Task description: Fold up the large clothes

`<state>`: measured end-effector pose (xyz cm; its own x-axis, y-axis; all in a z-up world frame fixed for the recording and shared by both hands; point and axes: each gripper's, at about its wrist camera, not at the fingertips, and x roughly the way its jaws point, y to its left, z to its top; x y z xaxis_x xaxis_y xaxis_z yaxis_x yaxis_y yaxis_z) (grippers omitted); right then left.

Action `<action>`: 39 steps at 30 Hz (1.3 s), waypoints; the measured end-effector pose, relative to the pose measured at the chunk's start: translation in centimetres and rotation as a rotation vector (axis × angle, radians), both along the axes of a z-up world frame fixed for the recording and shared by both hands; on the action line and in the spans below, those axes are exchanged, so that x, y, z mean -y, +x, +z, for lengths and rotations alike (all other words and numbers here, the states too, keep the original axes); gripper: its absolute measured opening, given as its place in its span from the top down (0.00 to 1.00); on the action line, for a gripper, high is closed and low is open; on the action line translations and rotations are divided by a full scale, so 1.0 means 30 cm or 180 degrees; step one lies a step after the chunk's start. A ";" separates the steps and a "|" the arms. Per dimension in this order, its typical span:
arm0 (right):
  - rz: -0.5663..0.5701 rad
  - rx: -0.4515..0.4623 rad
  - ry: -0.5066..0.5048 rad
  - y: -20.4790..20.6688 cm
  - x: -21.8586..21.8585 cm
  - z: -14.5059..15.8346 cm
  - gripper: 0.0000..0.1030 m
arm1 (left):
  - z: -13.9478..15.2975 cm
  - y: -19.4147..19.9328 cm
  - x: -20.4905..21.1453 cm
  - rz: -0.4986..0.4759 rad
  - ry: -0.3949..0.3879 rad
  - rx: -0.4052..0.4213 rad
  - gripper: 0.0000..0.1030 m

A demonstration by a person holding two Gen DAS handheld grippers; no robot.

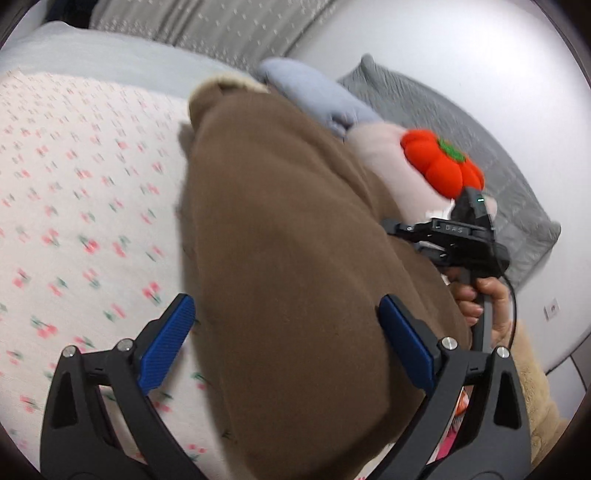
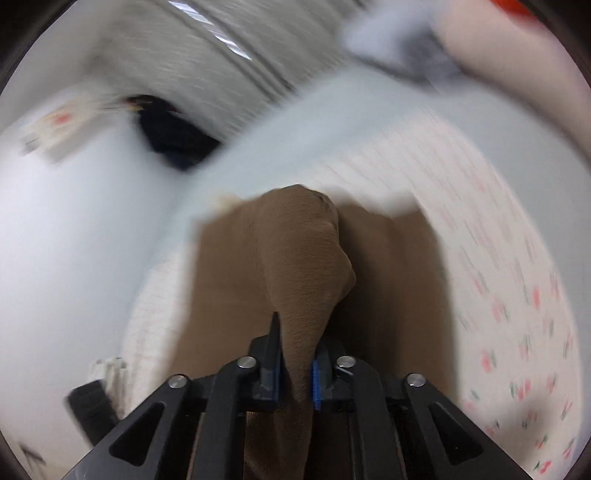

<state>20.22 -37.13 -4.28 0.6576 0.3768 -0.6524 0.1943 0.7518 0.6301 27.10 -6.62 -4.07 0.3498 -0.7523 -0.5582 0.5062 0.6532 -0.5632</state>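
Cherry-print bed (image 1: 85,192) here: right gripper (image 2: 297,369) pinches a bunch of the brown garment (image 1: 288,258) to drag a fold over, I'd guess; left gripper (image 1: 286,343) gapes wide, holding nothing.

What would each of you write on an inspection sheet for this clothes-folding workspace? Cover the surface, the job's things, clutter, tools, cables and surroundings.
Surface: bed sheet, pale with a small pink cherry print.
Job's things: brown garment lying across the sheet, one bunched part lifted.
Clutter: orange pumpkin plush on a pink cushion; blue-grey folded cloth; grey quilted pillow.
Tools: left tool open, its fingers either side of the garment's width; right tool shut on the brown garment.
Cables: one black cable runs from the right tool past the hand.
Surroundings: grey headboard, white wall with a socket; right view blurred.
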 end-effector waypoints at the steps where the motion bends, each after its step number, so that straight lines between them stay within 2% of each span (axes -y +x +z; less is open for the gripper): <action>1: -0.0010 -0.0071 0.0115 -0.008 0.009 -0.051 0.71 | -0.009 -0.001 0.004 0.0010 0.0044 -0.0013 0.04; 3: -0.0068 0.0036 0.0305 -0.047 0.024 -0.056 0.62 | -0.012 0.006 -0.011 0.0043 0.0011 -0.0063 0.04; 6: -0.0065 0.0105 0.0179 -0.081 0.038 0.014 0.48 | -0.016 0.020 -0.037 0.0117 -0.0063 -0.0214 0.04; 7: -0.0072 0.0100 0.0153 -0.082 0.044 0.029 0.39 | -0.021 0.021 -0.039 0.0133 -0.0061 -0.0233 0.04; 8: -0.0071 0.0095 0.0194 -0.089 0.054 0.041 0.34 | -0.026 0.022 -0.038 0.0145 -0.0057 -0.0232 0.04; 11: 0.0012 0.0049 0.0419 -0.090 0.093 0.034 0.28 | -0.021 0.017 -0.033 0.0156 -0.0023 -0.0208 0.04; 18: 0.0127 -0.0289 0.0726 -0.003 0.058 -0.086 0.27 | -0.019 0.017 -0.026 0.0164 0.0011 -0.0228 0.04; 19: 0.0143 -0.0272 0.0773 0.014 0.050 -0.094 0.41 | -0.017 0.019 -0.024 0.0164 0.0025 -0.0239 0.04; 20: 0.0175 -0.0244 0.0749 0.028 0.035 -0.088 0.72 | -0.011 0.022 -0.025 0.0177 0.0042 -0.0243 0.04; 22: 0.0265 -0.0206 0.0428 0.056 -0.019 -0.036 0.81 | 0.007 0.031 -0.027 0.0190 0.0078 -0.0204 0.04; 23: 0.0264 -0.0163 0.0197 0.057 -0.048 0.014 0.84 | 0.033 0.029 -0.034 0.0185 0.0070 -0.0124 0.04; 25: 0.0314 0.0155 -0.0098 0.026 -0.096 0.149 0.86 | 0.072 0.023 -0.042 0.0212 0.0085 0.0020 0.04; 28: 0.0387 0.0666 -0.0051 -0.054 -0.055 0.283 0.86 | 0.130 0.013 -0.048 0.0205 0.0042 0.0223 0.04; 30: 0.0192 0.0656 -0.0076 -0.083 0.029 0.251 0.86 | 0.123 0.023 -0.030 0.0152 0.0051 0.0229 0.04; 31: 0.0046 0.0520 -0.0083 -0.085 0.081 0.191 0.86 | 0.102 0.035 -0.013 0.0120 0.0088 0.0178 0.04; 33: -0.0114 0.0091 0.0057 -0.082 0.159 0.028 0.78 | 0.036 0.064 0.027 -0.0004 0.0101 -0.0027 0.04; 34: -0.0160 -0.0109 0.0091 -0.091 0.175 -0.053 0.66 | 0.006 0.080 0.033 -0.0055 -0.0026 -0.0144 0.03; 35: -0.0199 -0.0137 0.0169 -0.113 0.184 -0.097 0.54 | -0.013 0.091 0.034 -0.0071 -0.0136 -0.0241 0.03; 39: -0.0152 0.0053 0.0556 -0.179 0.204 -0.114 0.31 | -0.087 0.158 0.021 -0.0145 -0.0626 -0.0806 0.03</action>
<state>14.86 -43.24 -7.69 0.6876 0.4516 -0.5685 0.2155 0.6208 0.7538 31.84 -7.26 -6.69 0.1817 -0.8661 -0.4656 0.3600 0.4992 -0.7881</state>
